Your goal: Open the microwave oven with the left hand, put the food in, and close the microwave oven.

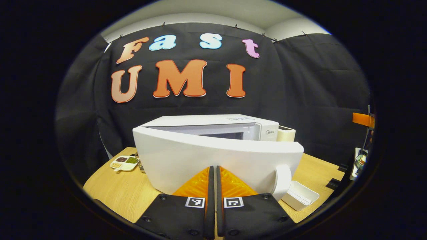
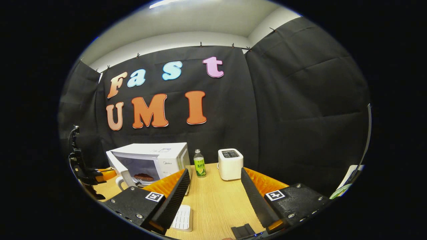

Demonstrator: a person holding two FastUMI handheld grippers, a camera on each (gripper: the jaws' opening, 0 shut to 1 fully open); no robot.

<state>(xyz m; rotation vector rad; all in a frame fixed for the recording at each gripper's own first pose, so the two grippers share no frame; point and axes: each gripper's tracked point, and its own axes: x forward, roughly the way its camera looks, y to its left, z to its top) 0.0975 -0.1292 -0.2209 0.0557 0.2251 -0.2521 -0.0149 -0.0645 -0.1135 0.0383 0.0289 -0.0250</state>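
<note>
A white microwave [image 1: 206, 121] stands on the wooden table [image 1: 113, 190] with its door [image 1: 186, 156] swung partly open. The door's handle [image 1: 282, 181] is at its right end. My left gripper [image 1: 214, 168] is shut with nothing between its fingers, its tips right at the door's outer face. In the right gripper view, the microwave [image 2: 166, 151] holds dark food on a plate [image 2: 143, 177] inside, and the left gripper [image 2: 106, 173] sits just outside the door [image 2: 117, 166]. My right gripper [image 2: 215, 180] stands open and empty over the table, to the right of the microwave.
A green-labelled bottle [image 2: 199, 164] and a white toaster [image 2: 230, 164] stand right of the microwave. A white tray [image 2: 182, 218] lies near the front edge. A sectioned dish of grains [image 1: 124, 163] sits left of the microwave, and a white tray [image 1: 300, 195] lies below the handle.
</note>
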